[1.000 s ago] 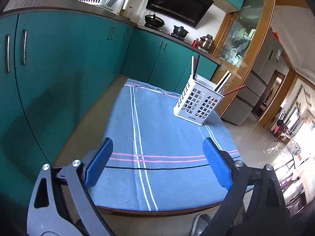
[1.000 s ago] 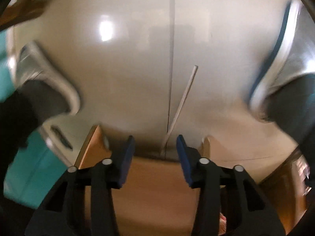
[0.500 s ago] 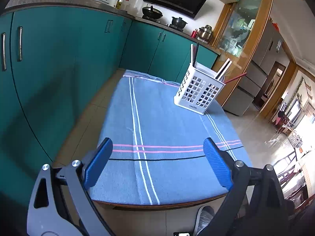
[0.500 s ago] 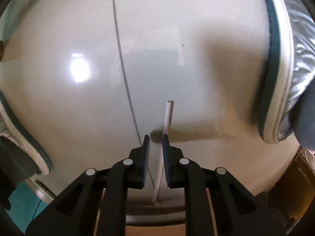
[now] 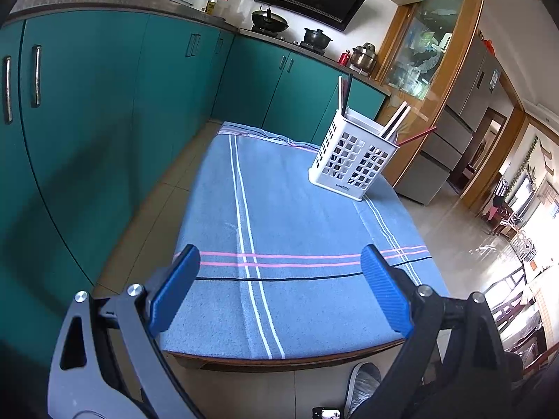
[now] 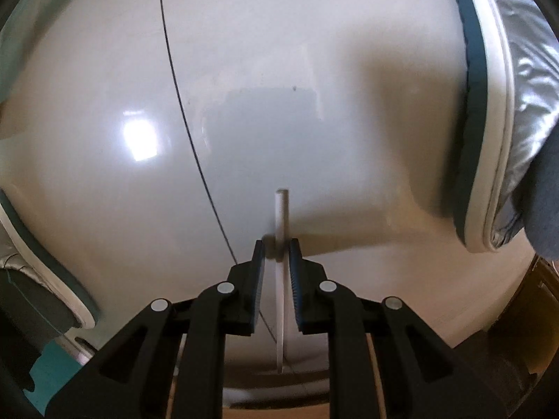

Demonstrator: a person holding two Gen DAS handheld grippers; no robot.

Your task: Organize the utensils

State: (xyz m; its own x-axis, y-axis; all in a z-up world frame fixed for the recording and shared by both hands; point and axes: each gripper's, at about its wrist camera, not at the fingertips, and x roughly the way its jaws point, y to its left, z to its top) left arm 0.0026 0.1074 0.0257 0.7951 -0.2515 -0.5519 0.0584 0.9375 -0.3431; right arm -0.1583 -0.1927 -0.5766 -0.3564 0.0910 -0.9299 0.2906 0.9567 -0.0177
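**Glossy floor tile, one dropped chopstick, a thin grip**

Pale, shiny floor tile fills your right wrist view, crossed by a dark grout line, with a silver slipper at the right edge and another at the lower left. Your right gripper points steeply down at a white chopstick lying on the tile. Its jaws have just been closing and now stand narrow, the stick running lengthwise between them; the tips look pressed against it near its far end, though blur there hides the exact contact.

Your left gripper hangs wide and empty over a blue striped cloth on a low table. At the cloth's far right stands a white utensil basket already holding several chopsticks.

Risks as I judge them: the stick is thin, smooth and caught far from its middle, so it may swivel or slide out as you lift. Pressing lower could scrape the pads on the tile. The right slipper sits near your lifting path. Dropping the stick into the basket hard could tip it.
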